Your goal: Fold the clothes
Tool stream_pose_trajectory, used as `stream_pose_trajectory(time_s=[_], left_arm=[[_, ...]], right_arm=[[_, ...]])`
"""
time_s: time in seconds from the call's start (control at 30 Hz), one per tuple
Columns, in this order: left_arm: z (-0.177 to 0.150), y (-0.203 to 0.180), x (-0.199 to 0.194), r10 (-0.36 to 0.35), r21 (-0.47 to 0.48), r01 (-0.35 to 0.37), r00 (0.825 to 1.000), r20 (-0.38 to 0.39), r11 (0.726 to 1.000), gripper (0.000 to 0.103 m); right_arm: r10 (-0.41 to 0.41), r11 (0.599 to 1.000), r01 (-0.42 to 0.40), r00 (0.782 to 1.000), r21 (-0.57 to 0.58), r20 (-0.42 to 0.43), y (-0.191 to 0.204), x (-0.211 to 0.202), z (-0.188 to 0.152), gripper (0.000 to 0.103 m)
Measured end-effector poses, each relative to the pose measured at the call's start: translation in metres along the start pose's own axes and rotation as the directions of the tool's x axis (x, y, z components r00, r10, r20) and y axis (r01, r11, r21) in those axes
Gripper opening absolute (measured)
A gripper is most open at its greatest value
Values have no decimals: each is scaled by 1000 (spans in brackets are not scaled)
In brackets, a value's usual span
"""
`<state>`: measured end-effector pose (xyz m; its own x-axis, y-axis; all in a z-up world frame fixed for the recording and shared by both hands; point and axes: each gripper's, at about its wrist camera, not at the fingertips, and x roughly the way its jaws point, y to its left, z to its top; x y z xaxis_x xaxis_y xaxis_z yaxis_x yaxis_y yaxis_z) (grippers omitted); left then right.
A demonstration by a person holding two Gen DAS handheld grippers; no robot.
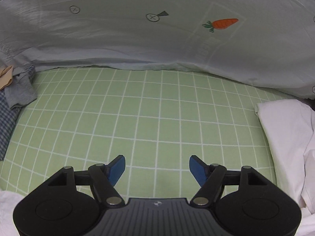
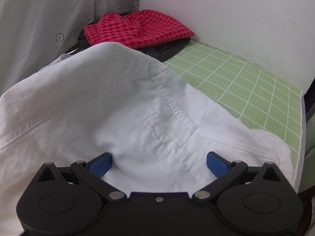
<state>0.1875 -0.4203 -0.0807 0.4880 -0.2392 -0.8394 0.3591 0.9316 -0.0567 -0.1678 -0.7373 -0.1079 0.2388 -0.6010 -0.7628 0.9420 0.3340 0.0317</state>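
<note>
A white shirt (image 2: 110, 102) lies bunched on the green checked bed sheet (image 2: 246, 90); its cuff with stitched placket runs toward my right gripper (image 2: 159, 162). That gripper is open, its blue pads (image 2: 100, 165) wide apart, with a hump of the white fabric between them, not clamped. In the left wrist view the same white shirt (image 1: 287, 133) shows at the right edge. My left gripper (image 1: 157, 167) is open and empty, low over the bare green sheet (image 1: 137, 118), well left of the shirt.
A pale duvet with carrot prints (image 1: 157, 29) lies along the far side. Blue-checked and grey clothes (image 1: 17, 90) sit at the left. A red checked garment (image 2: 137, 27) rests on dark folded clothes by the white wall (image 2: 236, 15). The bed edge (image 2: 302, 118) is at right.
</note>
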Motion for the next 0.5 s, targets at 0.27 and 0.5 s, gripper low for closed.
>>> stream_pose_trajectory(time_s=[0.27,0.5], left_arm=[[36,-83,66,-258,8,259,965,-35,966,75],[42,-148,101,-374,54,380,923,-88,924,40]], right_arm=[[-8,1000,8,998,0,-64,-1,32,21,103],[2,1000,-2,998,-1,-62,-1,39,17,103]])
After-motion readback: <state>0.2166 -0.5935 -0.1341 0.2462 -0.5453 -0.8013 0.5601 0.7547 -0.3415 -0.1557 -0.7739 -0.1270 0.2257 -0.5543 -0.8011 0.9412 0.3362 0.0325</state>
